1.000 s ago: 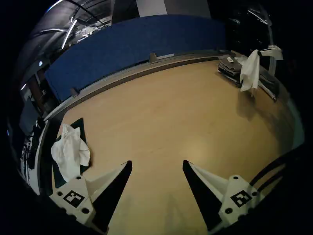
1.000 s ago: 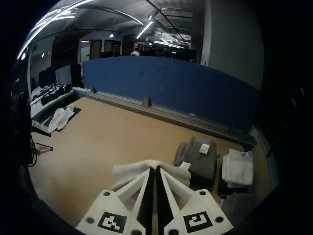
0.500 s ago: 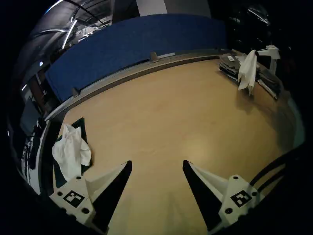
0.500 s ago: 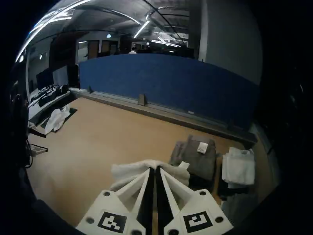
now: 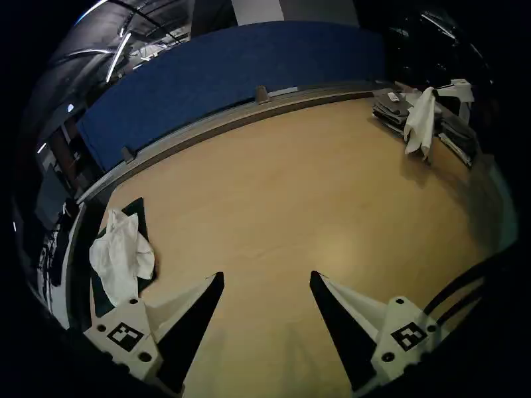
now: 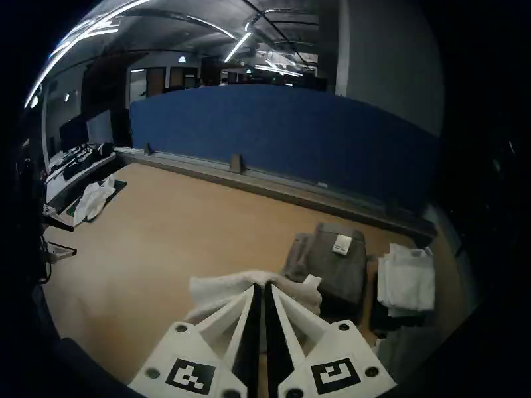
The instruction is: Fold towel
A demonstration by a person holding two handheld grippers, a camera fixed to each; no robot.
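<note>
At the far right end of the worktop (image 5: pixel 299 192), the right tongs (image 6: pixel 261 286) are pressed together on a white towel (image 6: pixel 219 292), pinching a bunched edge of it. Seen from the left gripper view, that towel (image 5: pixel 419 123) hangs down in a loose, narrow drape beside a grey stack (image 5: pixel 393 109). Whether its lowest corner touches the wood is hard to tell.

The left tongs (image 5: pixel 265 275) are spread wide and hold nothing. They hover over bare wood, well apart from the hanging cloth.

From the right gripper view, the grey stack (image 6: pixel 332 259) sits just beyond the pinched cloth, with a white stack (image 6: pixel 406 278) beside it. Both look neatly folded. A second towel (image 5: pixel 119 255) lies crumpled on a dark mat (image 5: pixel 136 212) at the opposite end, near the left tongs. A blue divider (image 6: pixel 285 142) runs along the back.

As for progress, this towel looks barely begun: it is lifted and held at one spot, but it is not spread out and no fold shows in it. What remains, by my reading, is nearly the whole job:

- bring it to the open middle of the worktop
- have the free tongs take another corner so it can be laid flat
- fold it over and set it with the stacks

The crumpled one probably waits its turn.
</note>
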